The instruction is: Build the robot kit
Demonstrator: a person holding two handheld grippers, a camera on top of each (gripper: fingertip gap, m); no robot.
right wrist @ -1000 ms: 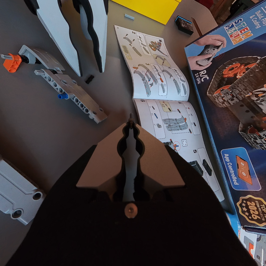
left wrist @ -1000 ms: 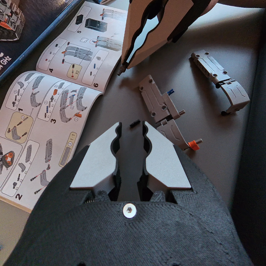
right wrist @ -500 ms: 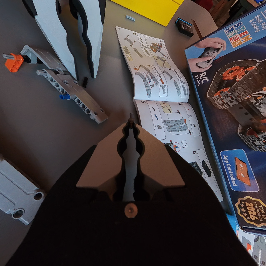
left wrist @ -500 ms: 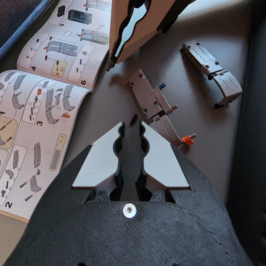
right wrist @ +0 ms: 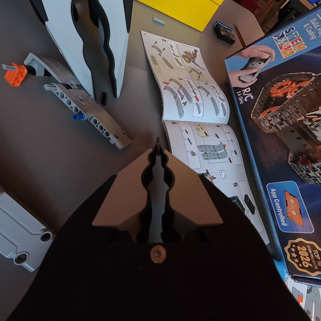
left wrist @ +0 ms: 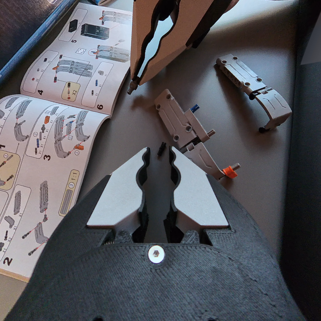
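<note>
My left gripper is open, its tips on either side of a small black pin that lies on the grey table; the pin also shows in the right wrist view. Just right of it lies a grey beam assembly with a blue pin and an orange connector. My right gripper is shut on a small grey pin, held above the table near the booklet edge. In the left wrist view that gripper hangs at the top with the pin sticking out of its tips.
An open instruction booklet lies left of the left gripper. A second grey curved assembly lies at the far right. A blue kit box, a yellow box, a small black block and a grey part surround the work spot. The tips of one gripper are about 9 cm away from the tips of the other.
My left gripper has moved forward so the black pin now sits between its tips; the pin has turned from crosswise to lengthwise. The right gripper stays shut on its grey pin, barely moved.
</note>
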